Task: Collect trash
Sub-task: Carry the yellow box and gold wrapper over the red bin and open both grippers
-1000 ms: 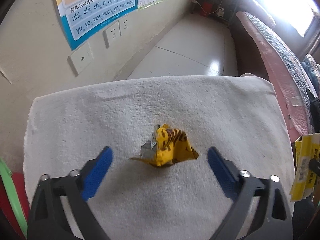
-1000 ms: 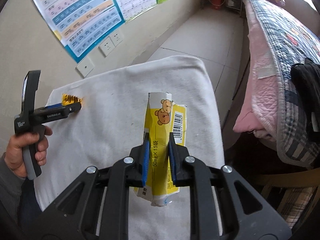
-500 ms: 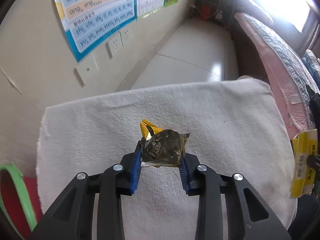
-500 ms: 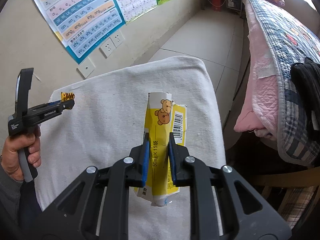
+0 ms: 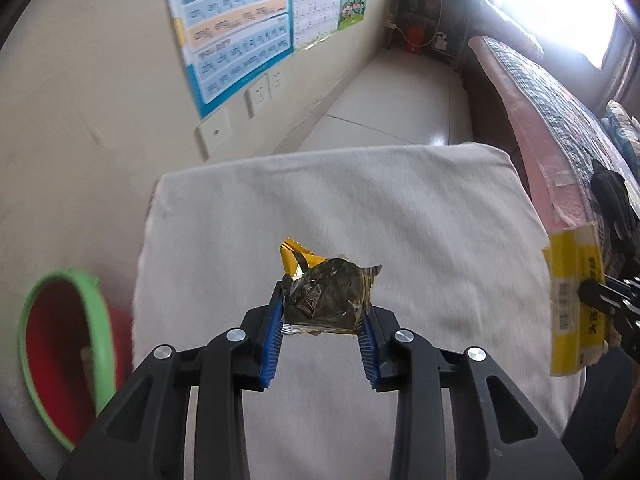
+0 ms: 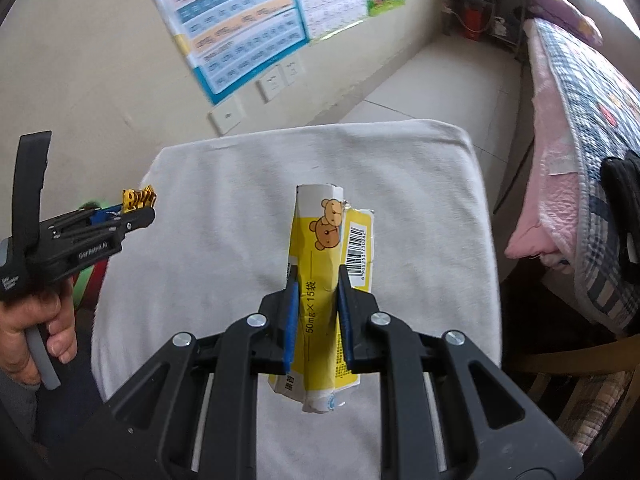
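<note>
My left gripper [image 5: 322,312] is shut on a crumpled yellow and silver snack wrapper [image 5: 326,298] and holds it above the white towel-covered table [image 5: 360,200]. In the right wrist view the left gripper [image 6: 132,210] sits at the left with the wrapper [image 6: 138,199] at its tip. My right gripper [image 6: 318,292] is shut on a flattened yellow box with a bear print [image 6: 330,280], held above the towel [image 6: 420,200]. That box also shows at the right edge of the left wrist view [image 5: 574,300].
A red bin with a green rim [image 5: 60,336] stands on the floor left of the table. A wall with posters [image 5: 236,32] and sockets lies behind. A bed with a pink and plaid quilt [image 6: 580,120] runs along the right.
My left gripper closed on the wrapper and lifted it off the towel, rising and drawing back toward the left. My right gripper kept its hold on the yellow box.
</note>
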Demonstrator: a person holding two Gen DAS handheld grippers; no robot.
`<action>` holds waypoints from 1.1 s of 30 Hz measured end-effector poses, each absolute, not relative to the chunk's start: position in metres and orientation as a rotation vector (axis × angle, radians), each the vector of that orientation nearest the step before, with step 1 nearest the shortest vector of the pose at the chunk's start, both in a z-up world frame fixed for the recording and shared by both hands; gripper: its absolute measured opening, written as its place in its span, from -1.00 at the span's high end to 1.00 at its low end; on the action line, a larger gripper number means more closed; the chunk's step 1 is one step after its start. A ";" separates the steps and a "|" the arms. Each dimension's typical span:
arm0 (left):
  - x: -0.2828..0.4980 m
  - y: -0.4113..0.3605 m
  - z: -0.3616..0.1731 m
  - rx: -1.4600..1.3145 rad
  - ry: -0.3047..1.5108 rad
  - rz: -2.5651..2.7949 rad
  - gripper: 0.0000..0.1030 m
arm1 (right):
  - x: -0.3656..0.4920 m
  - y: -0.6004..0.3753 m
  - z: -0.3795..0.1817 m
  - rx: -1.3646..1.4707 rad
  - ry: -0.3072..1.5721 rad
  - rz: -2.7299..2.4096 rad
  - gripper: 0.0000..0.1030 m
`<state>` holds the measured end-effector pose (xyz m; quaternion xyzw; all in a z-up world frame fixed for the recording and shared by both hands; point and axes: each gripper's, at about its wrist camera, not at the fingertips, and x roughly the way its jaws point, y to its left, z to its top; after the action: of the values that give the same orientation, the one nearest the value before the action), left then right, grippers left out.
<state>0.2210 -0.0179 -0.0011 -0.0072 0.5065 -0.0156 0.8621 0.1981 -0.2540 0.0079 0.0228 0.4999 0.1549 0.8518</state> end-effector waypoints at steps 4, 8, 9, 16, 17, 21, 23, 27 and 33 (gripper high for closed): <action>0.186 0.000 0.008 -0.037 1.053 -0.006 0.40 | 0.177 -0.226 0.013 0.036 1.045 0.372 0.66; 0.153 0.024 0.017 -0.069 1.041 0.037 0.40 | 0.163 -0.200 0.017 0.027 1.035 0.416 0.66; 0.146 0.031 0.020 -0.077 1.035 0.049 0.40 | 0.159 -0.192 0.019 0.020 1.030 0.429 0.66; 0.109 0.082 0.041 -0.128 0.985 0.132 0.40 | 0.147 -0.130 0.032 -0.059 0.987 0.517 0.66; 0.106 0.089 0.043 -0.132 0.980 0.143 0.40 | 0.146 -0.122 0.035 -0.068 0.982 0.530 0.66; 0.090 0.127 0.052 -0.174 0.947 0.201 0.40 | 0.143 -0.081 0.043 -0.114 0.956 0.586 0.66; 0.085 0.143 0.055 -0.195 0.934 0.225 0.40 | 0.144 -0.058 0.046 -0.141 0.951 0.617 0.66; 0.078 0.180 0.058 -0.233 0.915 0.273 0.40 | 0.148 -0.013 0.051 -0.188 0.934 0.676 0.66; 0.068 0.231 0.057 -0.280 0.904 0.340 0.40 | 0.155 0.048 0.060 -0.220 0.914 0.761 0.66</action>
<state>0.0680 0.2310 0.0571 -0.1341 0.4330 0.1627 0.8764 0.1555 0.0481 0.0598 -0.1036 0.4297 0.3579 0.8225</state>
